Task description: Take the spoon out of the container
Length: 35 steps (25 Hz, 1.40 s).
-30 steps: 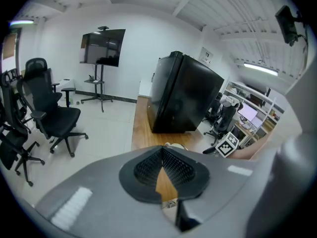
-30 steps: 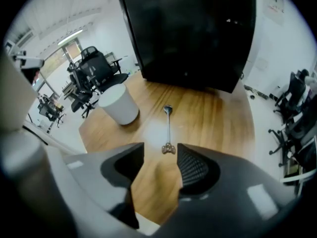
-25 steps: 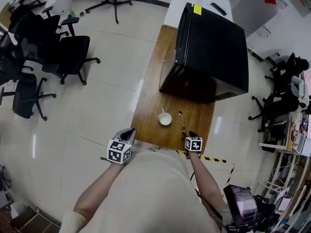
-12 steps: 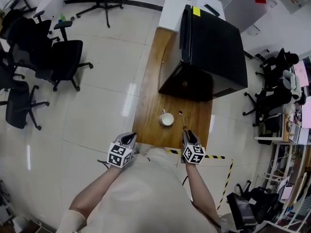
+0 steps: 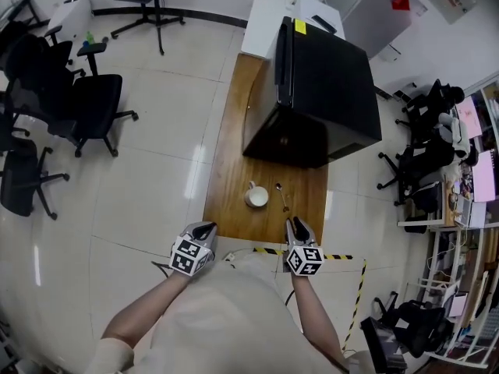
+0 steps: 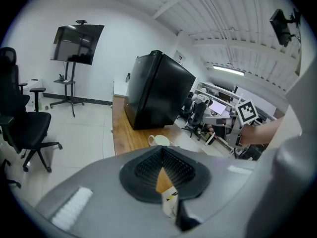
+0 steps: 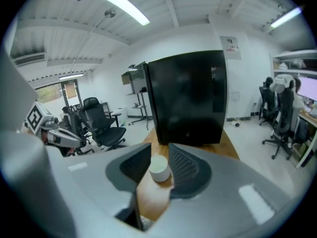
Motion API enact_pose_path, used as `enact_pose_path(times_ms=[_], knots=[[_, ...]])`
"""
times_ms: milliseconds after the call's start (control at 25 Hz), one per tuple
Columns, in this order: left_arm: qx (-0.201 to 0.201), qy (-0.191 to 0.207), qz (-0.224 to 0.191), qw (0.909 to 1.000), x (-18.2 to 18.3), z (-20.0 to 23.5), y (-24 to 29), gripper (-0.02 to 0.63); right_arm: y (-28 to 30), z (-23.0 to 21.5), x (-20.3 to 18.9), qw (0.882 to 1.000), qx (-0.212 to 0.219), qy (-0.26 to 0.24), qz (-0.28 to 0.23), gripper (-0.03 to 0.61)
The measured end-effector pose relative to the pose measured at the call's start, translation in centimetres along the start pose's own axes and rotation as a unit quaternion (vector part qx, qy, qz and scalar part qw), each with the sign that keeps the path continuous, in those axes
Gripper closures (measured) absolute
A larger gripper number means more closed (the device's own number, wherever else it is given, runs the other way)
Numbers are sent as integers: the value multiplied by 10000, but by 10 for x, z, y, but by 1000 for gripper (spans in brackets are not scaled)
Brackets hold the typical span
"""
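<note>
Head view looked steeply down on a pale tiled floor, with black office chairs at the far left. Right of them, the left gripper hovered just off the near left corner of a wooden table. Its own view showed its jaws pressed together at the tips, with nothing between them. On the near part of the table stood a white cup, upright, with its handle toward the far side. The spoon lay flat on the wood just right of the cup, out of it and not touching it, with its bowl toward the far side. Right of the spoon, the right gripper hung over the near table edge. Its jaws stood apart and had just been closing; nothing was between the pads, and the cup showed beyond the gap. A black fridge filled the far end of the table.
</note>
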<state>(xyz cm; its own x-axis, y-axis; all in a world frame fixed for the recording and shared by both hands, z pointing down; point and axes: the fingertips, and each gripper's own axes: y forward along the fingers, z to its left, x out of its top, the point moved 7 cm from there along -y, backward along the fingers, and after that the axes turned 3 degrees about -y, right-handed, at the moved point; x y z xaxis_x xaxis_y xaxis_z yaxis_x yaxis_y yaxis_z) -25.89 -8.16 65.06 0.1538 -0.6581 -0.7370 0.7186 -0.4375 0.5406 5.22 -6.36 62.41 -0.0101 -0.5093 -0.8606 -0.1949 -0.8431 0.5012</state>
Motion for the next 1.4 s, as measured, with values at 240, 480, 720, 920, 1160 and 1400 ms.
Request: enact_pose_path(times_ms=[240, 480, 720, 920, 1160, 1400], knots=[[69, 125, 91, 9999, -6, -20, 0, 614, -25, 1, 14, 9983, 197, -387, -382, 472], [299, 185, -51, 9994, 3, -48, 0, 614, -73, -11, 15, 9956, 297, -386, -800, 483], [509, 357, -267, 9977, 6, -104, -6, 614, -142, -23, 11, 9915, 574, -305, -1127, 483], [642, 352, -379, 9966, -14, -158, -12, 614, -196, -43, -3, 9888, 756, -338, -1241, 483], [770, 239, -486, 9956, -59, -215, -26, 614, -249, -62, -26, 9872, 842, -590, -1223, 483], [905, 15, -565, 9943, -108, -254, -48, 614, -290, -71, -60, 9873, 942, -558, -1155, 483]])
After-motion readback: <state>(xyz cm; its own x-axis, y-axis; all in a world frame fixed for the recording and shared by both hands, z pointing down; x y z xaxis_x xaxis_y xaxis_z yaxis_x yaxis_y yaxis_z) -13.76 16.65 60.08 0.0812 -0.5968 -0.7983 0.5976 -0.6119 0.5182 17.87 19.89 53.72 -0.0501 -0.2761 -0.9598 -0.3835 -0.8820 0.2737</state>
